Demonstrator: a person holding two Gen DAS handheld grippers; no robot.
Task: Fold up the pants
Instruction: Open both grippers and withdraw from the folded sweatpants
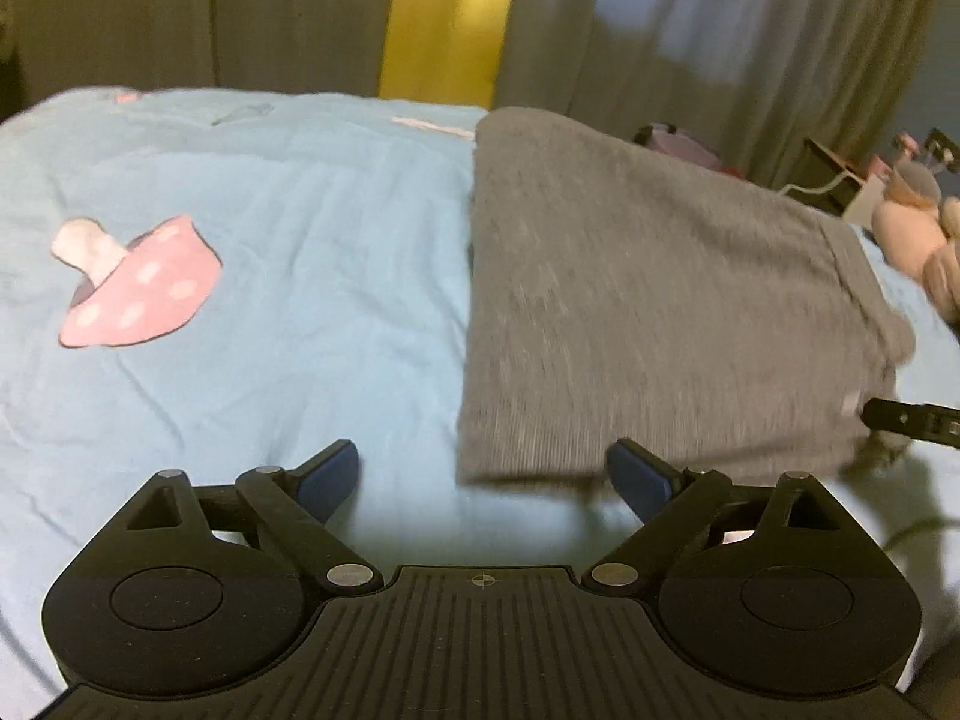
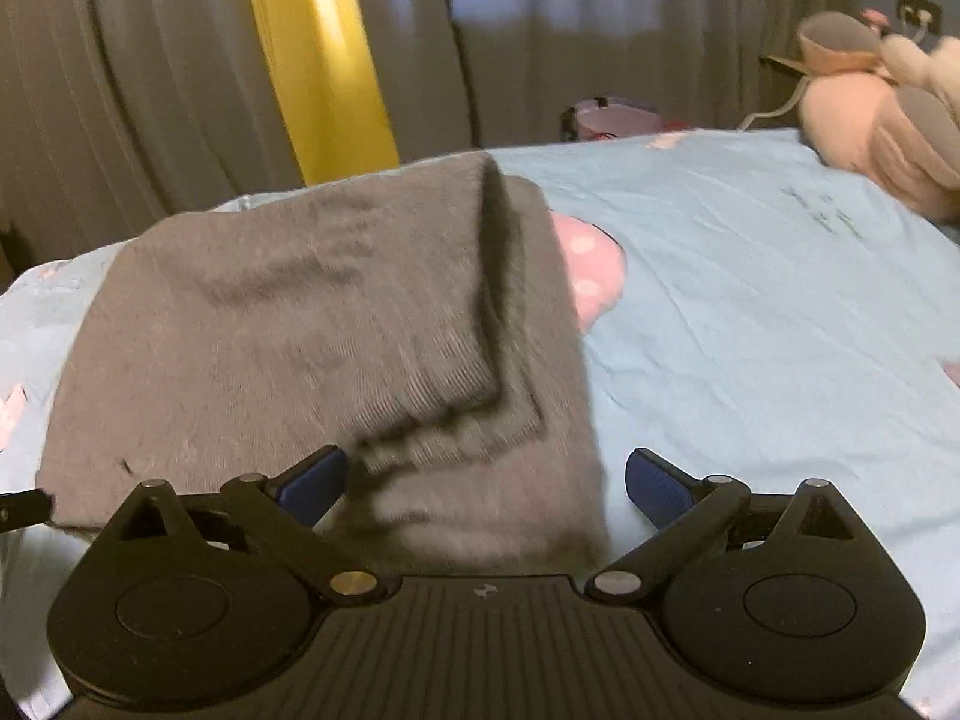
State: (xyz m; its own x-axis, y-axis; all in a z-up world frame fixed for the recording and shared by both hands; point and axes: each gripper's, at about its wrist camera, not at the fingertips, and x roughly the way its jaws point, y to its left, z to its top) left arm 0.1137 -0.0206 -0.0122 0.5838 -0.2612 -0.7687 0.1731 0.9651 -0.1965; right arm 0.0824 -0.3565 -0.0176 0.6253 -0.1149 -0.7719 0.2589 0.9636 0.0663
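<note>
Grey ribbed pants lie folded in a flat stack on a light blue bed sheet. My left gripper is open and empty, just before the stack's near left corner. In the right wrist view the pants show a folded-over upper layer with a cuff edge near the front. My right gripper is open, its jaws standing either side of the stack's near right corner, holding nothing. A tip of the right gripper shows at the left wrist view's right edge.
The sheet carries a pink mushroom patch, another partly under the pants. Pink plush toys sit at the bed's far right. Grey curtains and a yellow strip hang behind. Small items stand beyond the bed.
</note>
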